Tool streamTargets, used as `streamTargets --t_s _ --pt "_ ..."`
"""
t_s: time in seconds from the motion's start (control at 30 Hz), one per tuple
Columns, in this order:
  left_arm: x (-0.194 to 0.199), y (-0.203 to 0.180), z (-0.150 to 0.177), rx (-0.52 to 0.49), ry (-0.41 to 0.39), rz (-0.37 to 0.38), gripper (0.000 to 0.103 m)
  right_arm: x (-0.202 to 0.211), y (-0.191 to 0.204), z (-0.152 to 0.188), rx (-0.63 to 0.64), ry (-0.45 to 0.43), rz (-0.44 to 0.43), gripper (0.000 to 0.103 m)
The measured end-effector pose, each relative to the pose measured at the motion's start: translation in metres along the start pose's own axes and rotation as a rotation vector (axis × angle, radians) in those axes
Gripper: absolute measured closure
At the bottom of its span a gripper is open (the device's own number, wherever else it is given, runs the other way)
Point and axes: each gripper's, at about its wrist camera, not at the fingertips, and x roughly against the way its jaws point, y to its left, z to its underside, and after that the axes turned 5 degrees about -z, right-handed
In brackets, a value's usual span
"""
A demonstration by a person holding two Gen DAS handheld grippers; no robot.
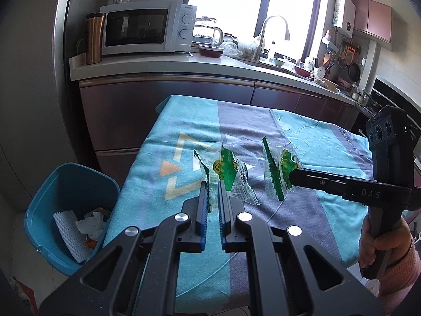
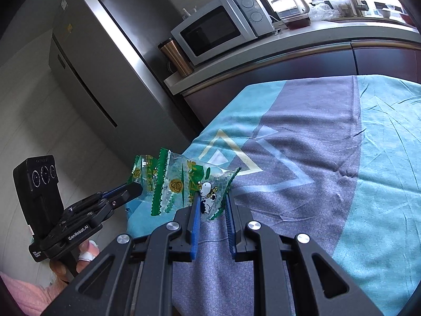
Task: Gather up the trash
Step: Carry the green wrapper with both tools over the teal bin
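My left gripper [image 1: 212,184] is shut on a clear wrapper with green print [image 1: 227,169], held above the teal and grey tablecloth [image 1: 163,142]. To its right, my right gripper [image 1: 292,177] is shut on a second green-edged wrapper [image 1: 275,175], also off the cloth. In the right wrist view the right gripper [image 2: 212,197] pinches that wrapper [image 2: 189,181], which shows a cartoon cow. There the left gripper [image 2: 134,188] holds its wrapper [image 2: 144,173] just beyond the table's left edge. A blue trash bin [image 1: 52,184] stands on the floor left of the table.
The bin holds crumpled paper [image 1: 90,225] and white foam netting [image 1: 68,233]. Behind the table runs a counter [image 1: 158,64] with a microwave [image 1: 142,27], a copper mug [image 1: 93,38] and a kettle [image 1: 208,31]. A steel fridge [image 2: 100,60] stands at the left.
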Motion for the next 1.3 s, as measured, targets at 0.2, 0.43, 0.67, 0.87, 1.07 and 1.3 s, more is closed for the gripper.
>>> streamTargets --t_s 0.2,0.43,0.67,0.87,1.07,1.3 --pt "0.003 0.004 0.001 0.006 -0.002 -0.01 0.095 -0.006 0.005 0.0 0.009 0.009 -0.008 0.087" --pt "0.006 0.011 0.002 0.023 -0.004 -0.023 0.095 -0.013 0.009 0.0 0.014 0.02 -0.015 0.087" --pt "0.008 0.017 0.002 0.032 -0.009 -0.039 0.095 -0.02 0.012 0.001 0.016 0.027 -0.024 0.087" --pt "0.01 0.02 0.004 0.041 -0.009 -0.044 0.095 -0.025 0.015 0.002 0.02 0.033 -0.031 0.087" --pt "0.01 0.025 0.006 0.05 -0.007 -0.051 0.095 -0.03 0.019 0.003 0.025 0.04 -0.039 0.087" --pt "0.011 0.033 0.008 0.064 -0.005 -0.061 0.095 -0.037 0.022 0.003 0.028 0.05 -0.046 0.087"
